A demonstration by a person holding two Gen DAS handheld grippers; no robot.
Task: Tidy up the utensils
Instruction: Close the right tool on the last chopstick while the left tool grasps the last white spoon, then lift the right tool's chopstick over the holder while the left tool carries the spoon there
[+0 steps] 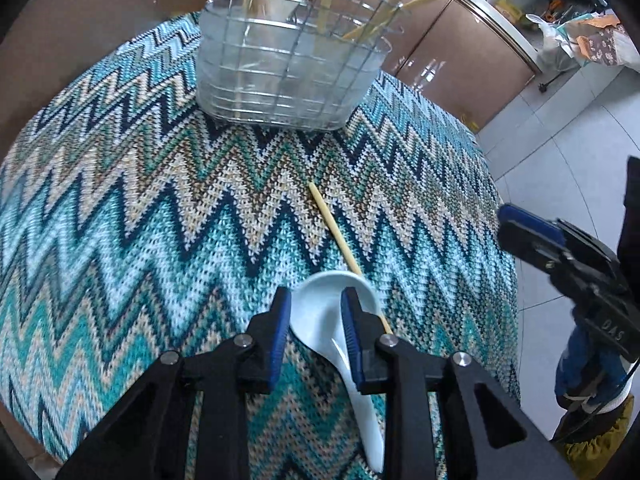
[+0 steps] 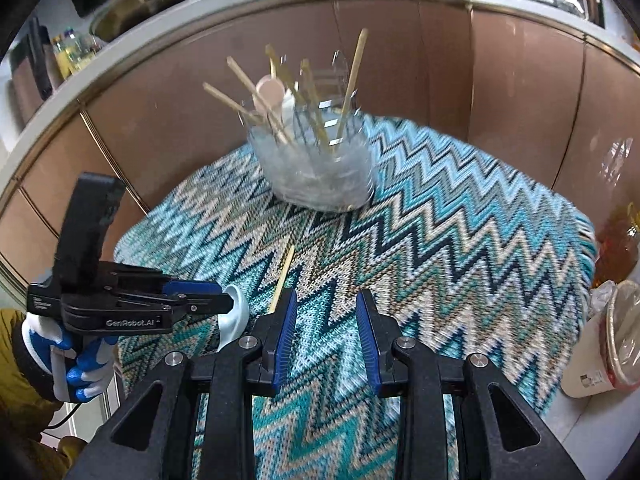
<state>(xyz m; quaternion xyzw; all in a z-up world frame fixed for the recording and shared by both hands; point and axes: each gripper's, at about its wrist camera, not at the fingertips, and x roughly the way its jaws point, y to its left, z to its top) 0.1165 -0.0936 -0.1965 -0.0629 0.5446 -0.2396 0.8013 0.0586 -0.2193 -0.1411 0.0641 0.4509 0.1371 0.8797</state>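
A pale blue ceramic spoon (image 1: 328,304) sits between the fingers of my left gripper (image 1: 316,300), which is shut on its bowl; it also shows in the right wrist view (image 2: 236,312). A single wooden chopstick (image 1: 336,228) lies on the zigzag cloth (image 1: 140,208) under the spoon and shows in the right wrist view (image 2: 283,278). The clear utensil holder (image 1: 288,68) stands at the far side with several chopsticks and spoons in it, also in the right wrist view (image 2: 316,160). My right gripper (image 2: 326,308) is open and empty above the cloth.
Brown cabinet fronts (image 2: 420,76) curve behind the table. A white container (image 2: 600,352) and an orange bottle (image 2: 616,244) stand at the right edge. Tiled floor (image 1: 560,128) lies beyond the table's right side.
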